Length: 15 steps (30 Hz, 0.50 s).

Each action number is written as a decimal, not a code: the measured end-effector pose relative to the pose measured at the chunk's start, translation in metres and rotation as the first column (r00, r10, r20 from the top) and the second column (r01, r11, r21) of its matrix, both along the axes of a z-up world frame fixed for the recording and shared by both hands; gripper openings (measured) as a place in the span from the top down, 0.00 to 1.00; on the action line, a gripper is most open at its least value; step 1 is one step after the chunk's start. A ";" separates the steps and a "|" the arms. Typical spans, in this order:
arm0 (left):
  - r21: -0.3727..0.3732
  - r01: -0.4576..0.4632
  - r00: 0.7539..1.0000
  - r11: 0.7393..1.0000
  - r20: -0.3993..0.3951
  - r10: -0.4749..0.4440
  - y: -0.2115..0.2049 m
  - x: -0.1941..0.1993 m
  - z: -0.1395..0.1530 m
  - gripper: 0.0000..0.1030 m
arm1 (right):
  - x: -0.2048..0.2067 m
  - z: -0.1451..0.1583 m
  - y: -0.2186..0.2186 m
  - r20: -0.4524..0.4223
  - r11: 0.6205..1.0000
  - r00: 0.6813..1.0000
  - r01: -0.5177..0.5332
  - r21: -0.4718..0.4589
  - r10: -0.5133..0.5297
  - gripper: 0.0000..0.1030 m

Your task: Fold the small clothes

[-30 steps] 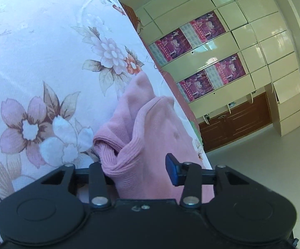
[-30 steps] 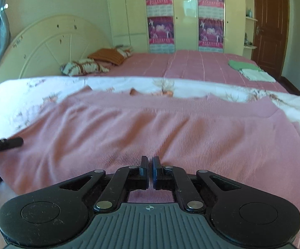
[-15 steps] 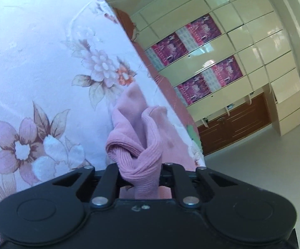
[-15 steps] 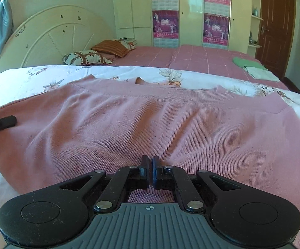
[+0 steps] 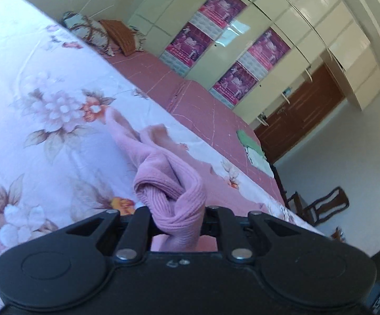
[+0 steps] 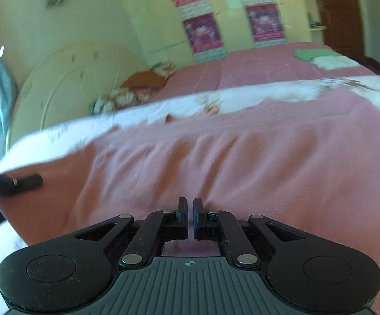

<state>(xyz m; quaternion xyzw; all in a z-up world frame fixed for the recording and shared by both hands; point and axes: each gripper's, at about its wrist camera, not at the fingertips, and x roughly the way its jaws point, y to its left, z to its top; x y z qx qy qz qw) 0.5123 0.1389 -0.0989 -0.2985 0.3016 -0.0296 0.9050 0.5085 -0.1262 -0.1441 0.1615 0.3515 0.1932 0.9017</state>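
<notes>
left gripper [image 5: 176, 219] body: matte black plastic, two round lobes at the near corners, each with a shallow circular recess
left gripper linkage: black bars with triangular cut-outs, silver rivets at the pivots
right gripper [image 6: 190, 219] body: black, same two-lobed shape, dusty and finely scratched
right gripper centre plate: grey, ribbed lengthwise, small crosshair mark at its front edge
right gripper fingers [image 6: 182, 218]: short black blocks; the other pad is dark blue
right gripper pivots: silver rivets
</notes>
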 end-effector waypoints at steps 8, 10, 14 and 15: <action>0.283 0.308 0.946 0.908 0.007 -0.324 -0.173 0.021 0.040 0.90 | -0.017 0.023 -0.132 -0.004 0.958 0.977 0.208 0.198 -0.211 0.97; 0.315 0.392 0.914 0.864 -0.029 -0.404 -0.224 0.026 0.030 0.90 | -0.022 0.025 -0.170 -0.030 0.936 0.965 0.259 0.239 -0.260 0.97; 0.331 0.568 0.822 0.754 -0.173 -0.543 -0.313 0.036 -0.013 0.85 | -0.035 0.027 -0.233 -0.068 0.907 0.946 0.324 0.269 -0.317 0.97; 0.350 0.593 0.804 0.725 -0.200 -0.560 -0.333 0.033 -0.023 0.75 | -0.038 0.026 -0.245 -0.079 0.905 0.945 0.328 0.273 -0.318 0.97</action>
